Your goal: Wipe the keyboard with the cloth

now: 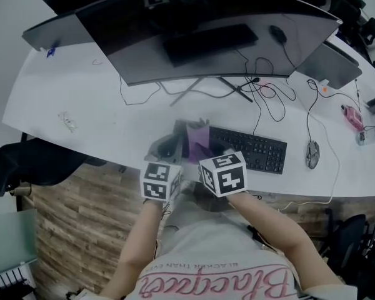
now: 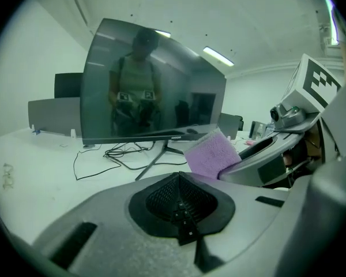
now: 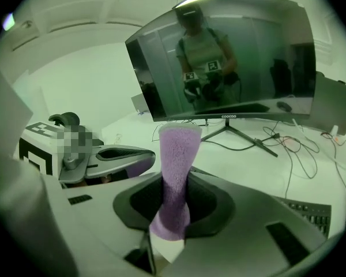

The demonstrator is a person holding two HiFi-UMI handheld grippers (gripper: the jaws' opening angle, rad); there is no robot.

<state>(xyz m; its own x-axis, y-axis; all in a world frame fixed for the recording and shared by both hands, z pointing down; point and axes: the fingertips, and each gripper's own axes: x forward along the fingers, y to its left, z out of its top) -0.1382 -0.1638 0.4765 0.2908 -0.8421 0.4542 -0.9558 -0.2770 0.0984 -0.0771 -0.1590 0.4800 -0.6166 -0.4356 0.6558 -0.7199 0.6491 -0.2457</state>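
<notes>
The black keyboard [image 1: 250, 149] lies on the white desk [image 1: 100, 105], right of centre near the front edge; its corner shows in the right gripper view [image 3: 309, 213]. My right gripper [image 1: 204, 146] is shut on the purple cloth [image 1: 197, 140], which stands upright between its jaws [image 3: 174, 172], just left of the keyboard's left end. My left gripper [image 1: 167, 147] hovers close beside it on the left, shut with nothing between its black pads [image 2: 181, 205]. The cloth [image 2: 211, 154] appears just ahead and to the right in the left gripper view.
A wide curved monitor [image 1: 206, 30] on a splayed stand fills the back of the desk. Loose black cables [image 1: 269, 99] trail behind the keyboard. A mouse [image 1: 312, 154] sits right of the keyboard, a pink object [image 1: 352, 116] further right. A dark chair [image 1: 25, 161] stands at the left.
</notes>
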